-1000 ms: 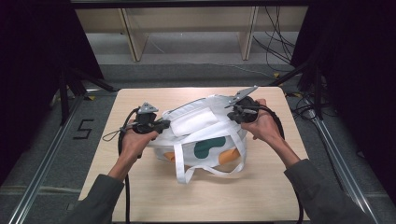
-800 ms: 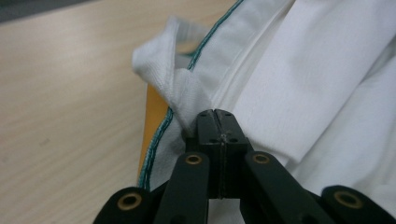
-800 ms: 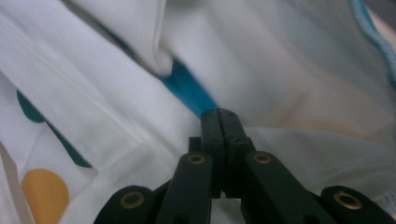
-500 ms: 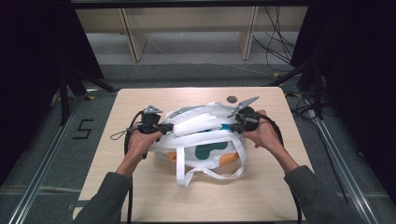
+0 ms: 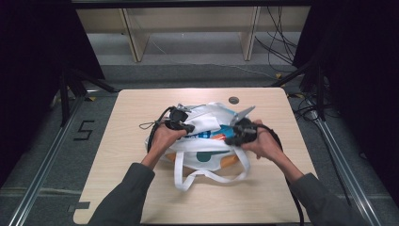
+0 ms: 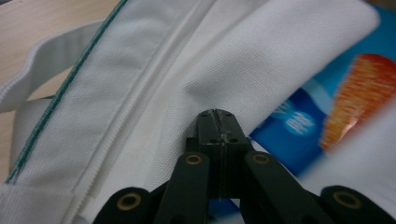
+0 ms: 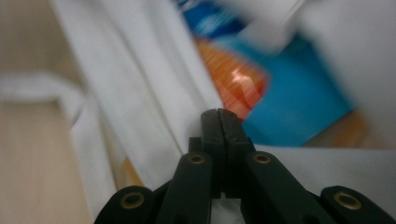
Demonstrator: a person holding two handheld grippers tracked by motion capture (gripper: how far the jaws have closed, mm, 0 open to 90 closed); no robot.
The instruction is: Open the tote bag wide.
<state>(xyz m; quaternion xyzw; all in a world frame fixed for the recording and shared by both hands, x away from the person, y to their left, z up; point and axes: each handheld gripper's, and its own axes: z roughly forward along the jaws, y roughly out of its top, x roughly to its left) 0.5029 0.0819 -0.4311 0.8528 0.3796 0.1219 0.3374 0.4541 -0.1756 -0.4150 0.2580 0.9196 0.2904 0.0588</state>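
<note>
1. White tote bag [image 5: 202, 141] lying mid-table [image 5: 141, 188], mouth gaping, blue-and-orange packet [image 5: 214, 134] inside.
2. Left gripper [image 5: 184, 126] at the bag's left rim, jaws pressed together on the white cloth.
3. Right gripper [image 5: 235, 136] at the right rim, jaws together, pinching cloth beside the packet.
4. Handles [image 5: 207, 175] trailing toward the person.

Black left gripper [image 5: 181, 123] and right gripper [image 5: 240, 133] (brass-ringed screws), trailing black cables, dark grey sleeves [image 5: 123, 197].
</note>
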